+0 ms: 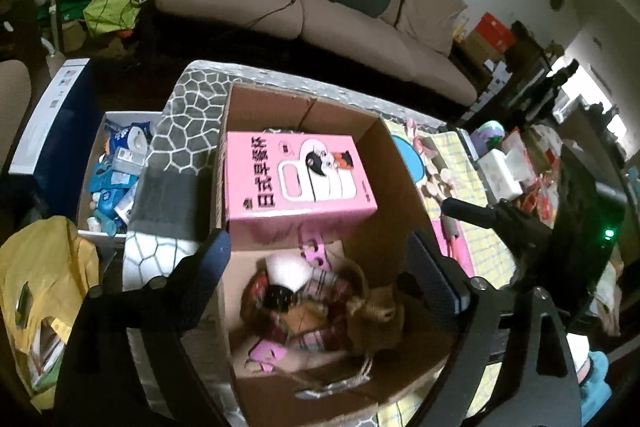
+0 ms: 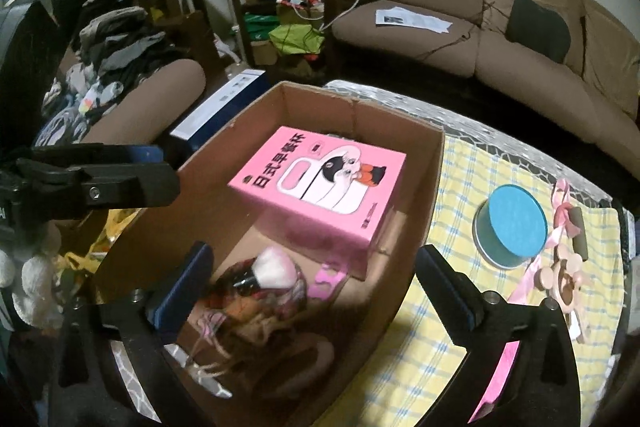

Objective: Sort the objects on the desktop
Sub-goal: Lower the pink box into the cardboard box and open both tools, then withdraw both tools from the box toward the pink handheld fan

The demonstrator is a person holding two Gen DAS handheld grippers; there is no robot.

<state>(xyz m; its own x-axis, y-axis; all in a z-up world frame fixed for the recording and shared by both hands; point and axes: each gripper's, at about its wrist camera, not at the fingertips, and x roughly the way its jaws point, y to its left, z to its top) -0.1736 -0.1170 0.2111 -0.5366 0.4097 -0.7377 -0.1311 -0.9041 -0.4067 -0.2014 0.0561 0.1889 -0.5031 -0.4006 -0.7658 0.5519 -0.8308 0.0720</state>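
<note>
A white bin of blue packets (image 1: 116,171) is shown only by the left wrist view; a blue round tin (image 2: 510,227) is seen whole only by the right. The pink box (image 2: 324,187) is laid flat in the cardboard box (image 2: 404,231) on the worktop, above a white brush (image 2: 272,265). The left tongs (image 1: 320,263) and right tongs (image 2: 316,287) are held wide open, empty.

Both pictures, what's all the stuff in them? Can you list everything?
Cardboard box: one, brown, open, on the table.
Pink box: one, pink, lying inside the cardboard box.
Makeup brush: one, white bristles, inside the cardboard box, on plaid cloth.
Round tin: one, blue lid, on the yellow checked cloth, outside the cardboard box.
Sofa: one, brown, behind the table, with papers and a dark cushion.
Yellow bag: one, beside the table.
Left gripper: open, nothing between its fingers.
Right gripper: open, nothing held.
</note>
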